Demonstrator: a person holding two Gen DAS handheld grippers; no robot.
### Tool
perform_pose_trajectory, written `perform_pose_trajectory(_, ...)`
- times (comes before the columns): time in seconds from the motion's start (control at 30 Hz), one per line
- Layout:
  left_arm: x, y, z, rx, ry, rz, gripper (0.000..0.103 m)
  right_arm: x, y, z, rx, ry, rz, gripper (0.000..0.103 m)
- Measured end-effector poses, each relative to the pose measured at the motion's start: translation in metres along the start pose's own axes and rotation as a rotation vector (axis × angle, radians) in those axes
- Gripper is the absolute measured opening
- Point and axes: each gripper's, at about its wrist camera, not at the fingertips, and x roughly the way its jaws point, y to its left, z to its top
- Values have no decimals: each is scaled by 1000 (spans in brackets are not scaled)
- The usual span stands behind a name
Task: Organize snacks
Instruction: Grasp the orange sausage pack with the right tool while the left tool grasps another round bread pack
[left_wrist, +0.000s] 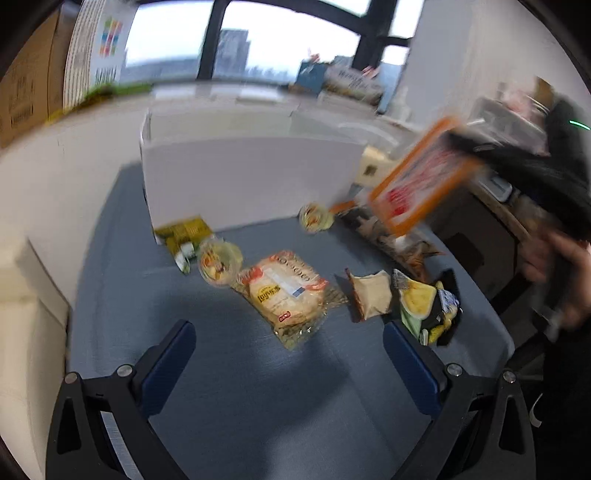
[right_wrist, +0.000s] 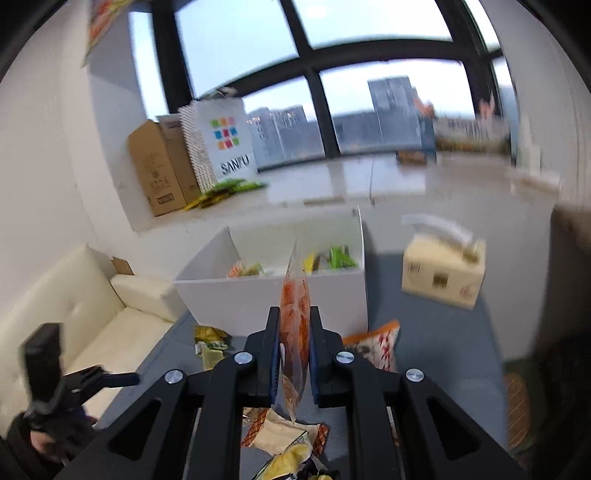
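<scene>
My right gripper (right_wrist: 294, 332) is shut on an orange snack packet (right_wrist: 294, 295), held upright in the air in front of the white box (right_wrist: 280, 291); the packet also shows in the left wrist view (left_wrist: 424, 177). The white box (left_wrist: 251, 177) holds several snacks (right_wrist: 332, 258). My left gripper (left_wrist: 290, 350) is open and empty above the blue table (left_wrist: 240, 387). Below it lie a clear bread bag (left_wrist: 284, 291), a round cup snack (left_wrist: 219, 262), a second cup (left_wrist: 314, 218), a beige packet (left_wrist: 371, 293) and a yellow-black packet (left_wrist: 424, 306).
A green-yellow packet (left_wrist: 183, 236) leans at the box's front left. A tissue box (right_wrist: 443, 273) stands right of the white box. A cream sofa (right_wrist: 85, 317) is on the left. Cardboard box (right_wrist: 162, 170) and paper bag (right_wrist: 221, 140) stand on the window sill.
</scene>
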Motion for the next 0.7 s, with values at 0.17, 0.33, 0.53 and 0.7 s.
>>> perform_pose_trajectory(0.17, 54, -9, 18, -91, 94, 86, 103, -39, 27, 0, -60, -68, -8, 13)
perform_pose_trajectory(0.33, 93, -16, 30, -153, 117, 219, 103, -62, 29, -16, -62, -84, -37, 12)
perform_pose_trajectory(0.53, 115, -24, 29, -105, 123, 340, 82, -71, 12, -35, -5, -66, -56, 13)
perform_pose_trajectory(0.7, 95, -19, 21, -94, 79, 241, 78, -76, 3, -41, 23, -67, -51, 13)
